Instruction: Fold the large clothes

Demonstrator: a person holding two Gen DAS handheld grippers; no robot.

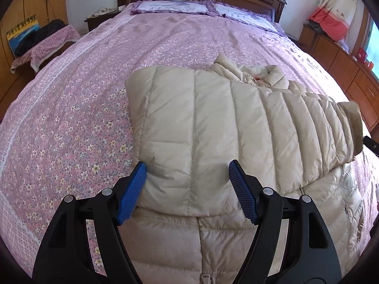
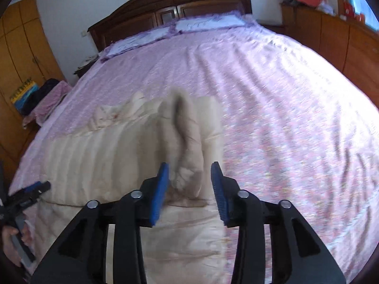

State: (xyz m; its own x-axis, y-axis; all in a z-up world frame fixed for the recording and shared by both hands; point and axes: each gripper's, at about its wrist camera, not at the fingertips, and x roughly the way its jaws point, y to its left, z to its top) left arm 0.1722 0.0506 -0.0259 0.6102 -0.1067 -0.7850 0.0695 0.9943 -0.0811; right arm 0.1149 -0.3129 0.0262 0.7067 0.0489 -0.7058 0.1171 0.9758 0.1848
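Centrally on the floral bedspread [image 1: 71,118] lies the beige down jacket [image 1: 201,123], one sleeve folded across its body. Left gripper [image 1: 187,172]: jaws spread, straddling the folded sleeve without pinching. Right gripper [image 2: 189,172]: jaws parted, a blurred sleeve between them, unpinched. Judged light, puffy, slippery; best gripped at seams or hem.

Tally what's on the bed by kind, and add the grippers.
Beige puffer jacket: 1
Purple-trimmed pillows: 2, one beside the other
Blue-padded grippers: 2, left gripper and right gripper
Total: 5
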